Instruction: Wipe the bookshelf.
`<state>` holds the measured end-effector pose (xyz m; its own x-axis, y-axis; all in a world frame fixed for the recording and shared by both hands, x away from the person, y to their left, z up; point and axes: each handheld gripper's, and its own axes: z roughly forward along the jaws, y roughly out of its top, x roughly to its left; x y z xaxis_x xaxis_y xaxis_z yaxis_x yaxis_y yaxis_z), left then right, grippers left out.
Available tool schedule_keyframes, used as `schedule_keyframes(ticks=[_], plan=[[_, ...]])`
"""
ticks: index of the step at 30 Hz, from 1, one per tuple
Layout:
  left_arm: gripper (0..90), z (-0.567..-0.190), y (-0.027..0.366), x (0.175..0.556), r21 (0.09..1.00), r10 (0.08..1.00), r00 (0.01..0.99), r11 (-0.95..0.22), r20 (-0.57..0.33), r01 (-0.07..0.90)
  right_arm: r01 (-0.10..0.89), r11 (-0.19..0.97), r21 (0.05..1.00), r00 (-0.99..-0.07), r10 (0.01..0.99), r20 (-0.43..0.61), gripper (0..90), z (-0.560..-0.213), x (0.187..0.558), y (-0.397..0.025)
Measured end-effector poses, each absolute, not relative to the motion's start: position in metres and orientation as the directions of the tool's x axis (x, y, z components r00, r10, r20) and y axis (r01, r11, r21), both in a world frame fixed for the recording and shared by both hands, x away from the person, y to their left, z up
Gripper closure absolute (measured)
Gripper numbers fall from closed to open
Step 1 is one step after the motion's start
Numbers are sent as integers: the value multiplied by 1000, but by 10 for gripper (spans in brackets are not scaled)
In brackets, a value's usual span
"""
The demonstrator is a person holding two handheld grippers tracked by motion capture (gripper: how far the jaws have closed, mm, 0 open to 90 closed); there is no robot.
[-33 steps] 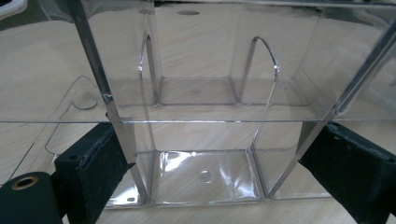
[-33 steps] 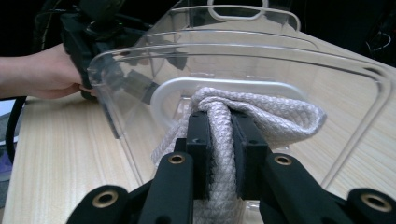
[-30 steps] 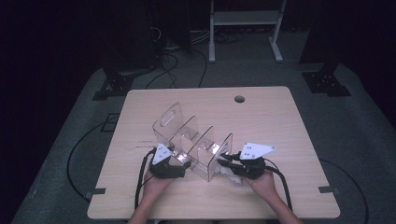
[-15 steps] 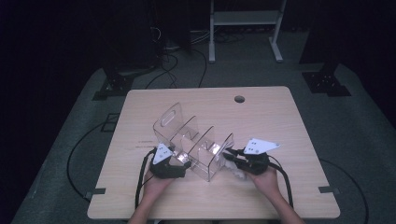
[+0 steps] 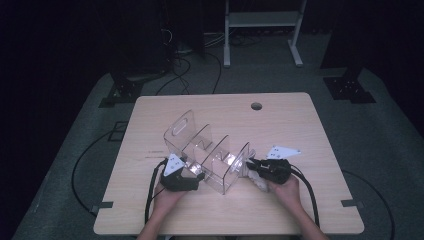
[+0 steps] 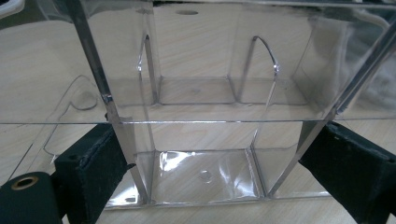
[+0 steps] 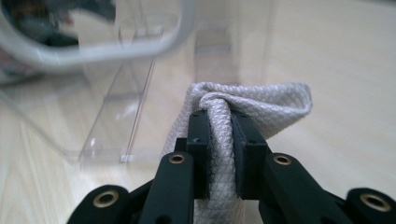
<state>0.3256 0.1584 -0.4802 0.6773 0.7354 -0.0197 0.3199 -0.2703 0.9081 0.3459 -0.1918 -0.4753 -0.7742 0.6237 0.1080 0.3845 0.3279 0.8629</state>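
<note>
Now: left claw point(image 6: 215, 177) spread around clear organizer point(image 6: 201, 93) | right claw point(image 7: 219, 140) clamped on white cloth point(image 7: 261, 105)

Glossy clear plastic organizer point(image 5: 210, 155), woven white cloth point(image 7: 261, 109)

This looks like a lab or recording studio rather than a home — the surroundings are dark, with black drapes or walls behind. A single light-wood table point(image 5: 300, 130) with a round cable hole point(image 5: 256, 106) near its far edge stands on grey carpet point(image 5: 75, 150). Black cables point(image 5: 87, 160) trail across the floor on the left, black stand bases point(image 5: 350, 87) sit off the far corners, and a white metal frame point(image 5: 262, 30) stands beyond the far edge — equipment, not furniture.
</note>
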Motion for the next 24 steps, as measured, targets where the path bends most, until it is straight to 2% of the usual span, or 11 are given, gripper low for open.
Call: schedule_keyframes(ticks=[2,4,7,9,11,15,17,19,22,24], plan=[[82,-480,158,326,909,736,677,-270,-18,318,395,364,843,-788,606,108,784,-483,346,-186],[82,-480,158,326,908,737,675,-272,-17,319,395,396,829,-775,628,69,787,-483,347,-184],[82,-480,157,326,908,738,674,-271,-16,319,436,379,816,-753,651,100,787,-485,350,-186],[82,-480,158,326,908,738,675,-269,-21,322,421,398,815,-791,600,115,786,-487,346,-181],[82,-480,158,326,909,737,675,-267,-21,321,393,448,803,-807,587,68,787,-486,340,-174],[82,-480,157,326,908,741,672,-268,-20,323,446,385,808,-760,639,115,787,-486,352,-185],[82,-480,157,326,908,741,672,-266,-21,322,447,382,809,-771,623,132,785,-488,350,-183],[82,-480,158,326,909,740,672,-266,-22,322,405,432,806,-819,564,110,784,-488,343,-176],[82,-480,158,326,908,741,671,-267,-20,322,389,447,805,-817,571,78,784,-487,343,-175],[82,-480,157,326,908,743,669,-266,-20,322,440,392,808,-783,608,131,784,-488,350,-182]])
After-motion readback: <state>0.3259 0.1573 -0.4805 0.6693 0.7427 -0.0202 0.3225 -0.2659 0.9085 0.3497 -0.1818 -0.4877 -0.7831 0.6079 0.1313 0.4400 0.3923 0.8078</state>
